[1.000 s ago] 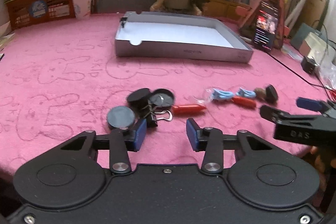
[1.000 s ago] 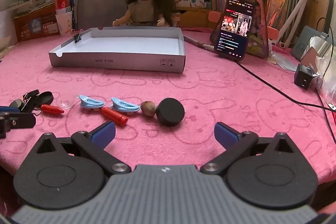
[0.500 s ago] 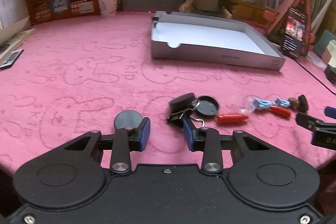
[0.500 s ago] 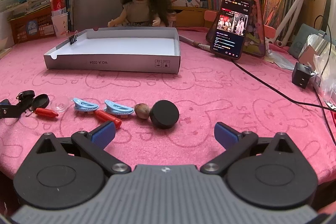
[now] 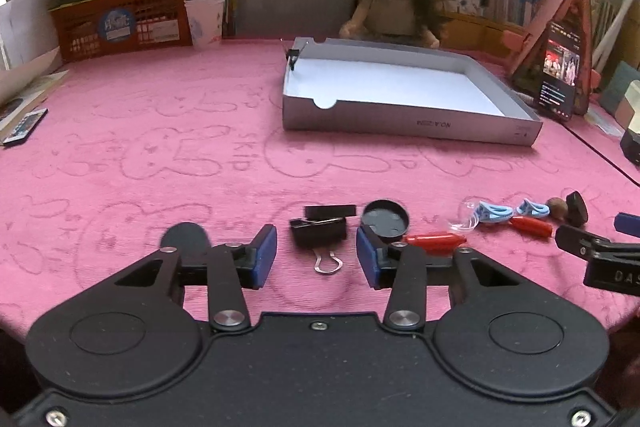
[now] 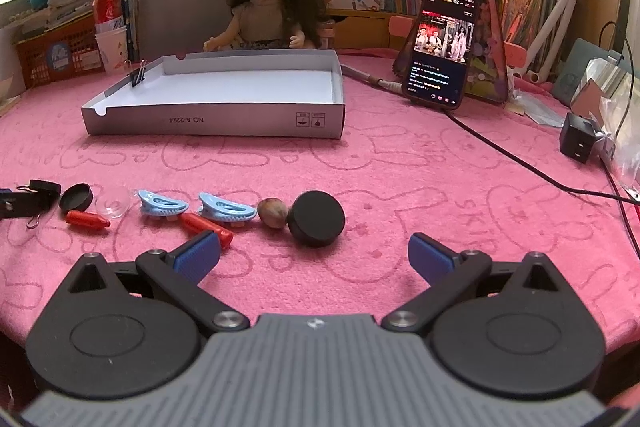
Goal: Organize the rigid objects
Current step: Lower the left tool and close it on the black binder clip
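My left gripper [image 5: 316,259] hovers low over the pink cloth, its jaws opening. A black binder clip [image 5: 320,227] lies just ahead between the blue pads [image 5: 264,255], which do not touch it. A black disc [image 5: 184,235] sits left of it and a black cap [image 5: 384,217] to the right. Further right lie a red cone [image 5: 434,239], two blue clips [image 6: 162,203] [image 6: 226,209], a second red cone [image 6: 206,229], a nut [image 6: 272,213] and a black puck [image 6: 316,219]. My right gripper [image 6: 316,259] stands open and empty just before the puck.
A grey cardboard box [image 6: 216,125] with a white floor stands mid-table, a small binder clip [image 6: 138,77] on its left wall. Behind it sits a doll [image 6: 268,11]. A phone [image 6: 440,47] on a stand, a cable [image 6: 520,167] and a charger [image 6: 576,143] lie to the right.
My left gripper has shifted so the binder clip now lies between its fingers, and its jaws narrowed, then widened. The black disc now lies apart on the left. The right gripper kept still.
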Demonstrator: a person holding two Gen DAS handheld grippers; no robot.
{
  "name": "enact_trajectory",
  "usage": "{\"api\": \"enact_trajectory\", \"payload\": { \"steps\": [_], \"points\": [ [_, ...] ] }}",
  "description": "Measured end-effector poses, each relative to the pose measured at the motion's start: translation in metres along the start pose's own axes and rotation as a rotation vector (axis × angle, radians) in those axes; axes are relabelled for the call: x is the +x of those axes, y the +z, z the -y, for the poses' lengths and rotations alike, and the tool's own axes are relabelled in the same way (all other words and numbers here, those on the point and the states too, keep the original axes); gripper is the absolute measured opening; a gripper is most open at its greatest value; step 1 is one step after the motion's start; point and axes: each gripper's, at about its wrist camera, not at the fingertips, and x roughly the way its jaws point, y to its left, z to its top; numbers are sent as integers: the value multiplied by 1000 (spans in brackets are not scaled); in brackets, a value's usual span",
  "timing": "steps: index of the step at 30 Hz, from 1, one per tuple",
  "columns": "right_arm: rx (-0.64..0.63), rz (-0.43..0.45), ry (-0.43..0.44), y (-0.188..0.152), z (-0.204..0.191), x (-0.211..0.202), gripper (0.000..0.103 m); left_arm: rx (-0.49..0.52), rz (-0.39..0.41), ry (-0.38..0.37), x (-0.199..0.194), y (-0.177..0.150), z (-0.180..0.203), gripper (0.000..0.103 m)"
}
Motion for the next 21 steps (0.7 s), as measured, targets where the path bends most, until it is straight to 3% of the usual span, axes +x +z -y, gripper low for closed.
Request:
{"api": "enact_trajectory", "payload": {
  "steps": [3,5,9,14,18,21],
  "points": [
    [9,-1,-2,-1,2,0,103,-33,-5,10,10,2,4,39],
    [14,-1,-5,-1,3,0,103,-47,-5,22,15,3,3,31],
    [26,-1,-7,0,7,1,103,-35,-2,6,14,3,1,30],
    [36,1,-8,1,9,4,103,18,-24,-82,0,-4,3,31],
    [57,14,-91,3,11,8,103,58,-17,-94,-7,-10,7,31],
    [62,36,-90,5,14,9,101,72,8,-79,-8,-13,9,41]
  ]
}}
